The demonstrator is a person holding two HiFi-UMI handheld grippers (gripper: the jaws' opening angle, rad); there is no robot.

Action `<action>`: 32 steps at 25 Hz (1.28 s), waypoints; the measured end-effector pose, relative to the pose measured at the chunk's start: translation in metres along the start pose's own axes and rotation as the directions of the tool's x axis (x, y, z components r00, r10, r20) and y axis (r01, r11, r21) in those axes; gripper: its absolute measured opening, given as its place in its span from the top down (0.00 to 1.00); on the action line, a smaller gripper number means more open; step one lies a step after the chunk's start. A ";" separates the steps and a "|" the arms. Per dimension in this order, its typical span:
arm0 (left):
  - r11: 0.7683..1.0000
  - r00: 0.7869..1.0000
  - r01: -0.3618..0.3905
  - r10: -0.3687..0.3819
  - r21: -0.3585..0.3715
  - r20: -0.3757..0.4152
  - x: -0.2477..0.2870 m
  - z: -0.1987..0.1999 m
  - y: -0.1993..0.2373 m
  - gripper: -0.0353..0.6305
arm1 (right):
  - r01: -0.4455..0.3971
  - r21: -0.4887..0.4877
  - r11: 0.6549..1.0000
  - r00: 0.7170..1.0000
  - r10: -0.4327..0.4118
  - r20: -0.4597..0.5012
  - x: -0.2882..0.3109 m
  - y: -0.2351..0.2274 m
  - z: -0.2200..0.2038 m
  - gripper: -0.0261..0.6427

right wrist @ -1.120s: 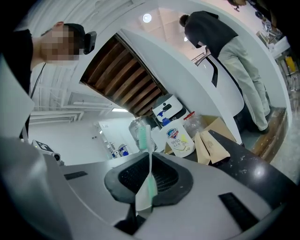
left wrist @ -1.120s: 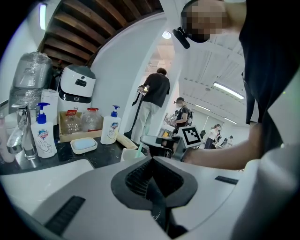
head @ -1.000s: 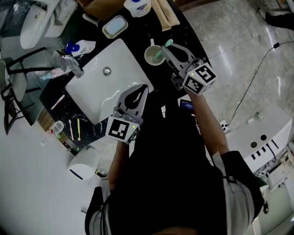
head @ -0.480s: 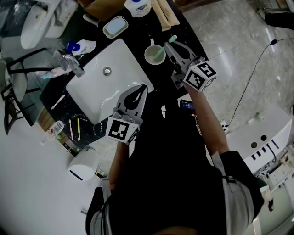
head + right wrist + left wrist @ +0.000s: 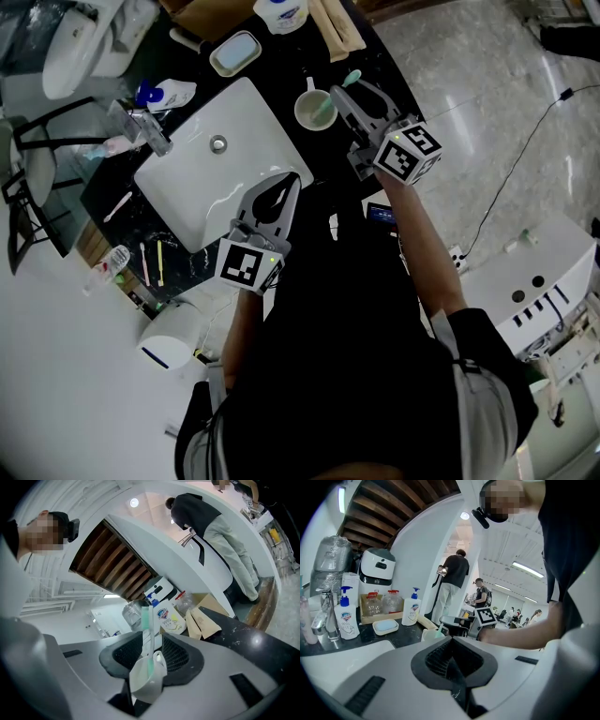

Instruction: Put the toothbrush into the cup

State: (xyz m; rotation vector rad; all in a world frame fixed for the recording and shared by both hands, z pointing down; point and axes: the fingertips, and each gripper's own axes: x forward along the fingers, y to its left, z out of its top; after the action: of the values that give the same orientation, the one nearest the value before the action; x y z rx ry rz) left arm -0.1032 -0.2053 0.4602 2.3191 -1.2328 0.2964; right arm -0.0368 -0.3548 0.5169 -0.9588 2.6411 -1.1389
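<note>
A white cup (image 5: 312, 112) stands on the black counter just right of the sink. A green toothbrush (image 5: 349, 80) leans in it, head up toward my right gripper (image 5: 349, 94). In the right gripper view the toothbrush (image 5: 147, 625) stands upright in the cup (image 5: 145, 677) between the jaws of the right gripper (image 5: 151, 641). Those jaws have just been opening; they stand apart and the pads do not press on it. My left gripper (image 5: 286, 183) hangs shut and empty over the sink's near corner, its jaws meeting in the left gripper view (image 5: 452, 651).
The white sink (image 5: 211, 173) with its faucet (image 5: 141, 131) fills the counter's middle. A soap dish (image 5: 234, 53), a soap bottle (image 5: 279, 14) and brown paper packets (image 5: 336, 28) lie behind the cup. Loose sticks (image 5: 150, 262) lie at the left. The counter edge runs right of the cup.
The right gripper's jaws have opened off the toothbrush, which now rests in the cup with its head a little further up and right. The left gripper has not moved.
</note>
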 end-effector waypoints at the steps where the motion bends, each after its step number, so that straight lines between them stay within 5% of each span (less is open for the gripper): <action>1: 1.000 1.000 0.001 -0.001 0.001 0.001 0.000 0.000 -0.001 0.93 | 0.000 0.000 1.000 1.000 0.000 -0.003 -0.001 0.000 0.000 0.78; 14: 1.000 1.000 0.002 -0.002 0.020 0.013 -0.006 -0.001 -0.012 0.93 | 0.021 -0.002 1.000 1.000 -0.021 -0.010 -0.024 0.003 -0.006 0.82; 17: 1.000 1.000 -0.001 0.001 0.025 0.020 -0.009 -0.002 -0.016 0.93 | 0.028 -0.051 0.998 0.999 -0.029 -0.014 -0.032 0.010 -0.006 0.92; 32: 0.997 0.996 -0.026 0.020 0.072 0.084 -0.028 0.008 -0.045 0.93 | -0.111 -0.335 0.936 0.993 0.092 -0.074 -0.080 0.106 -0.001 0.94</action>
State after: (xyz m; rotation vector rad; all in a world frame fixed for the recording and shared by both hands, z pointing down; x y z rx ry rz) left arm -0.0825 -0.1680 0.4269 2.4031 -1.3104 0.2589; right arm -0.0276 -0.2519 0.4333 -0.8335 2.9564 -0.7107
